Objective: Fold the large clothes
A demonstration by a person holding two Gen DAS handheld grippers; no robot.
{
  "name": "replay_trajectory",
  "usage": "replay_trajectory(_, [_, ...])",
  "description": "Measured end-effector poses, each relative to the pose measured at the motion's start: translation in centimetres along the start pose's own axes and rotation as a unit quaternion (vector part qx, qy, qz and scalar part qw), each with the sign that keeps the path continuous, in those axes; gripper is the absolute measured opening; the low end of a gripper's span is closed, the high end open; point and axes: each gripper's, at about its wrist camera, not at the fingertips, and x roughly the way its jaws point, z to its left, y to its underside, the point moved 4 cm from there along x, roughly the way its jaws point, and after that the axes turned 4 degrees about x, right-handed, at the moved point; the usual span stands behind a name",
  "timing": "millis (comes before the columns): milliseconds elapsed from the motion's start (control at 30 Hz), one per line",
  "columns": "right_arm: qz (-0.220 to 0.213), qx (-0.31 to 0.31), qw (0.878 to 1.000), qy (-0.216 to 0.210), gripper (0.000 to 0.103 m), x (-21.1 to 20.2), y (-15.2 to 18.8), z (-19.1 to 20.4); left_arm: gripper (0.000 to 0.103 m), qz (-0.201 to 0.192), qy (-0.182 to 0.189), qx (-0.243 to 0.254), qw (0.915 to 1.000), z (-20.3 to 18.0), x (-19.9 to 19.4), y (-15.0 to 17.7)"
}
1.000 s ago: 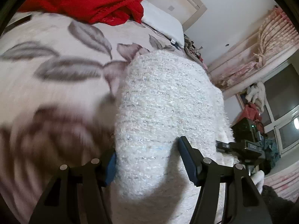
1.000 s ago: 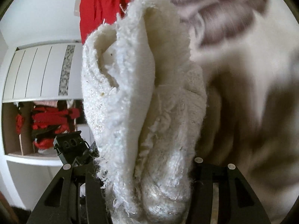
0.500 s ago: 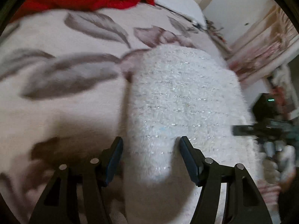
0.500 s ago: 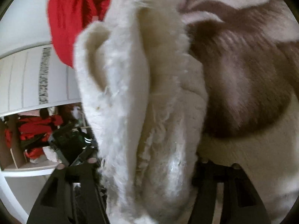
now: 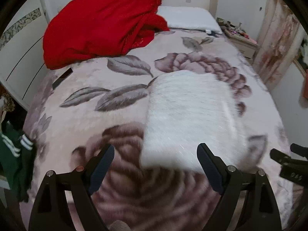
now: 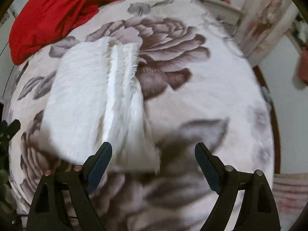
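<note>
A white fluffy garment [image 5: 188, 115] lies folded into a thick rectangle on the flowered bedspread [image 5: 92, 119]; it also shows in the right wrist view [image 6: 92, 100], with its layered edge facing right. My left gripper [image 5: 156, 165] is open and empty, hovering just in front of the garment's near edge. My right gripper [image 6: 154, 161] is open and empty, above the garment's near right corner. The tip of the right gripper shows at the left wrist view's right edge [image 5: 286, 163].
A crumpled red garment [image 5: 104, 21] lies at the head of the bed next to a white pillow [image 5: 188, 19]. A green striped garment [image 5: 11, 150] hangs off the left side. A nightstand [image 5: 242, 42] and curtains [image 5: 277, 44] stand to the right.
Both grippers have opened, let go of the white garment and pulled back. The folded garment now rests flat on the bed.
</note>
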Motion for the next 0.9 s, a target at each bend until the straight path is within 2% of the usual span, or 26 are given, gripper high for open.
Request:
replay_trajectory(133, [-0.029, 0.007, 1.000, 0.007, 0.089, -9.4, 5.3, -0.9, 0.088, -0.015, -0.008, 0.001, 0.9999, -1.7, -7.4, 1.1])
replay_trajectory(567, [-0.128, 0.009, 0.992, 0.001, 0.089, -38.6, 16.8, -5.5, 0.088, -0.068, 0.003, -0.019, 0.9975, -4.6, -30.7, 6.5])
replay_trajectory(767, [-0.154, 0.008, 0.988, -0.015, 0.089, -48.7, 21.9, -7.9, 0.088, -0.104, -0.007, -0.017, 0.9944, -5.5, -38.9, 8.8])
replay_trajectory(900, [-0.182, 0.006, 0.983, -0.025, 0.089, -54.3, 24.6, -9.1, 0.088, -0.125, -0.012, -0.019, 0.9919, -6.0, -42.7, 10.0])
